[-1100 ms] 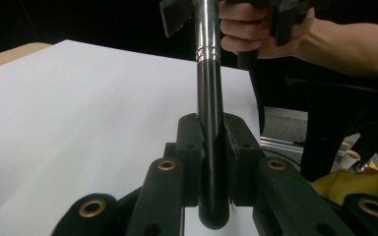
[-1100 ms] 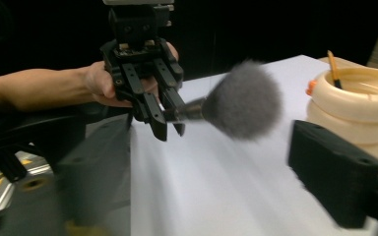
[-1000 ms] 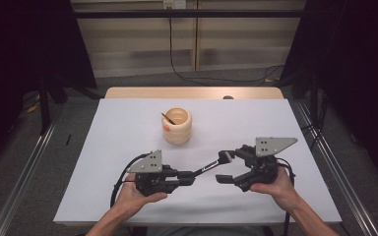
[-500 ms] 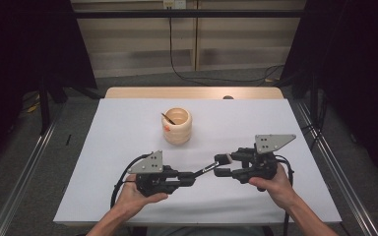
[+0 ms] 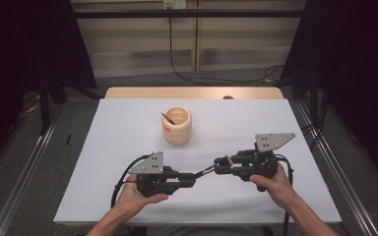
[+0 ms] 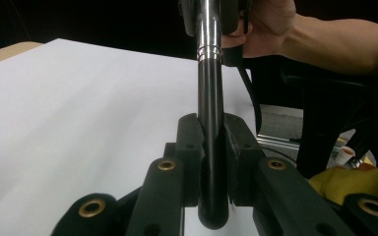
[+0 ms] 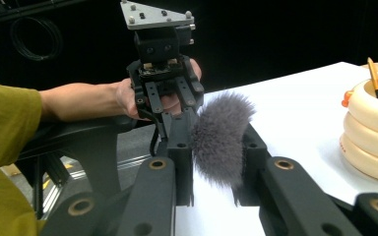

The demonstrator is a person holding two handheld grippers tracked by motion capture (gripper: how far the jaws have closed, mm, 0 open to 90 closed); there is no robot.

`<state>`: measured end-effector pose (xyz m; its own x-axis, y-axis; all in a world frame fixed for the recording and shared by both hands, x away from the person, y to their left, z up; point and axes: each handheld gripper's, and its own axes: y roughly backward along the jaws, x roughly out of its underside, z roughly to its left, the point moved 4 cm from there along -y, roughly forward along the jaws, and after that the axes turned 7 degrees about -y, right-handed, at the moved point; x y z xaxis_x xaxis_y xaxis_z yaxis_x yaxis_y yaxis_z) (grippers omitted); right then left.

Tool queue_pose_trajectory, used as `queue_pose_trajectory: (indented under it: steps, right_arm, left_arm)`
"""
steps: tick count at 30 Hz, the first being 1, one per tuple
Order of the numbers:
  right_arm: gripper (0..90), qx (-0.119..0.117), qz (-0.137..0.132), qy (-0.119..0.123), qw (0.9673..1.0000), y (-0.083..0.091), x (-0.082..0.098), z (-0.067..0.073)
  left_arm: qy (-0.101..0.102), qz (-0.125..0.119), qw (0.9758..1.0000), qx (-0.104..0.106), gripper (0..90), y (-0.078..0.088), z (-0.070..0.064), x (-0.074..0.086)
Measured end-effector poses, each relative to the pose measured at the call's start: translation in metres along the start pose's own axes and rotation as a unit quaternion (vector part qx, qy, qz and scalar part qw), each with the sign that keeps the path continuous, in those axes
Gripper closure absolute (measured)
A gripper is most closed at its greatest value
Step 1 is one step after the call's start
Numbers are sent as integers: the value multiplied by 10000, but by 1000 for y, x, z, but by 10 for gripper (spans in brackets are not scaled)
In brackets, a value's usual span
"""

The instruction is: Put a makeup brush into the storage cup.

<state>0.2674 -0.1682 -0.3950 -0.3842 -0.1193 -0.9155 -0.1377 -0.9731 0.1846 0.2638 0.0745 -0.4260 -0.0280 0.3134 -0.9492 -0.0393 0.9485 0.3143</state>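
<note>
A black-handled brush [image 5: 204, 172] with a silver ferrule spans the gap between my two grippers low over the white table [image 5: 103, 147]. My left gripper [image 5: 192, 178] is shut on its handle [image 6: 210, 123], which runs straight up between the jaws [image 6: 211, 142]. My right gripper [image 5: 219, 167] has just been closing, and its jaws now press on the fluffy grey brush head [image 7: 221, 140] from both sides [image 7: 215, 147]. The left gripper [image 7: 165, 64] faces me in the right gripper view.
A pale ribbed holder [image 5: 177, 127] stands past the grippers near the table's middle, with a thin brush handle [image 7: 375, 78] leaning inside it. A person's forearms come in from the near edge. Dark frames and rails flank the table.
The right gripper's jaws have narrowed from wide apart to pressing on the brush head. Both hands and the left gripper's hold on the handle stayed put.
</note>
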Motion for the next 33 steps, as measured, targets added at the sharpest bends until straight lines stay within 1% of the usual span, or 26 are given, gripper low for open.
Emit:
queue_pose_trajectory:
  steps: [6,10,15,16,20,24,25,28,29,31,33]
  right_arm:
    - [763,-80,57,-18,10000,0,0,0]
    - [771,-136,70,-27,9999,0,0,1]
    - [774,-142,85,-35,9999,0,0,2]
    - [774,-129,94,-28,9999,0,0,2]
    - [775,-106,78,-33,9999,1,-1,2]
    - [775,-65,71,-36,9999,2,-2,2]
    - [775,-59,80,-39,9999,3,-2,1]
    - [775,-40,82,-57,9999,4,-2,1]
    - [775,-34,87,-66,9999,4,-3,1]
    - [775,-8,84,-78,9999,5,-3,1]
    - [775,7,77,-90,9999,6,-3,1]
  left_arm:
    - [-8,-16,10000,19,786,-2,1,3]
    - [-6,-26,10000,-45,768,-1,2,4]
    - [14,-81,9999,-139,731,-1,3,3]
    - [26,-108,9998,-168,698,-1,3,3]
    - [47,-109,9995,-305,617,0,4,3]
    - [109,-133,9988,-455,485,1,6,3]
    - [128,-99,9987,-475,445,1,6,3]
    - [180,-41,9979,-624,353,3,8,4]
    - [182,-46,9977,-654,330,4,8,4]
    - [243,-117,9969,-735,269,6,9,4]
    - [293,-135,9961,-819,212,8,10,5]
